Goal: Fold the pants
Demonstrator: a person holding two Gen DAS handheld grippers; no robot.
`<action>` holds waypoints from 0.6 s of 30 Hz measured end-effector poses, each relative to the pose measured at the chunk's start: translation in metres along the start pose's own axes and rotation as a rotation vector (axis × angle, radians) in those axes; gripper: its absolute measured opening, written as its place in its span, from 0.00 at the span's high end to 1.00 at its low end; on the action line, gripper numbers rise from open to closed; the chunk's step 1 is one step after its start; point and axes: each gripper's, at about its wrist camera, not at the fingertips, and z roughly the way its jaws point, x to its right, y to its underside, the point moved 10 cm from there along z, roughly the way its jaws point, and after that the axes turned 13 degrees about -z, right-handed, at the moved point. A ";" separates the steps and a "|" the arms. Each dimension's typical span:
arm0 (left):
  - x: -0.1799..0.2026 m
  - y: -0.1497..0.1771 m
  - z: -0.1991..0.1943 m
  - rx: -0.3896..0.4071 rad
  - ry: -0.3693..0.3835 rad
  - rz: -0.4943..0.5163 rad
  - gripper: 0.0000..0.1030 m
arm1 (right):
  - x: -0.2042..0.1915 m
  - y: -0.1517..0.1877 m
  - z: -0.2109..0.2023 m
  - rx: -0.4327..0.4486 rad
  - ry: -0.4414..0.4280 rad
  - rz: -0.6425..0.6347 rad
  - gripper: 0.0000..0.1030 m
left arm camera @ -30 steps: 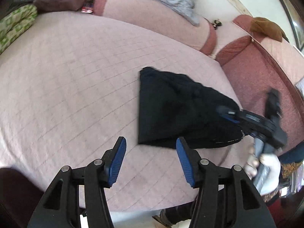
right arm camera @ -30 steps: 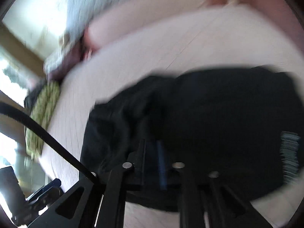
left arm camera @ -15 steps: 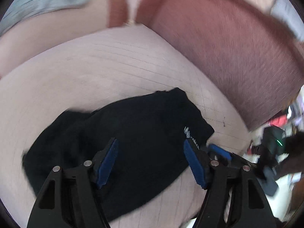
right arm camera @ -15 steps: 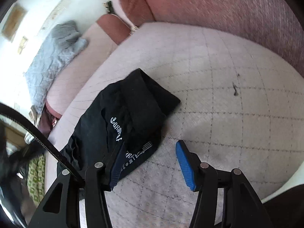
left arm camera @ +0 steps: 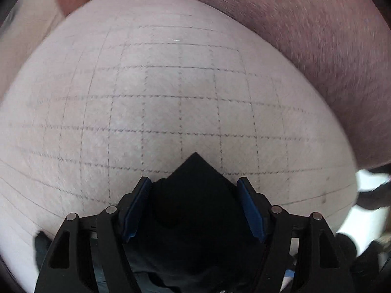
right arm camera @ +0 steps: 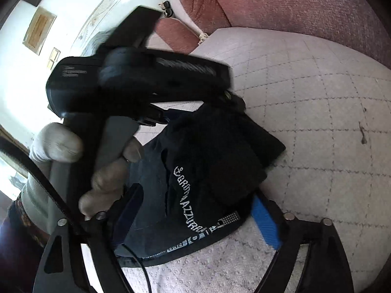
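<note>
The black pants [right arm camera: 210,171] lie folded into a small bundle on the pale quilted bed [right arm camera: 317,122], with white lettering along one edge. My right gripper [right arm camera: 195,210] is open, its blue pads either side of the bundle's near end. My left gripper [left arm camera: 193,195] is open too, straddling a pointed corner of the pants [left arm camera: 195,195]. The left gripper's body [right arm camera: 136,78] and the hand holding it cross the right wrist view above the pants.
A dark pink sofa back [left arm camera: 317,36] rises behind the bed, also in the right wrist view [right arm camera: 293,5]. The bed's edge [left arm camera: 352,195] drops off at the right. A white wall with frames [right arm camera: 39,29] stands at the left.
Both grippers have closed in on the pants. The left gripper now straddles the bundle's far corner, and the right gripper's pads sit around its near end. Both jaws stay open.
</note>
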 end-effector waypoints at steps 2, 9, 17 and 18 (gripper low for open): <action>0.003 0.004 -0.006 0.027 -0.034 0.044 0.55 | 0.006 -0.003 0.000 -0.005 0.004 0.038 0.43; -0.022 0.026 -0.067 0.163 0.117 -0.050 0.77 | -0.008 -0.009 -0.006 0.018 -0.019 0.038 0.75; -0.113 0.079 -0.150 0.346 0.344 -0.325 0.79 | -0.117 -0.016 -0.009 0.047 0.043 -0.344 0.75; -0.130 0.087 -0.153 0.362 0.365 -0.369 0.79 | -0.129 -0.014 -0.005 0.040 0.041 -0.382 0.75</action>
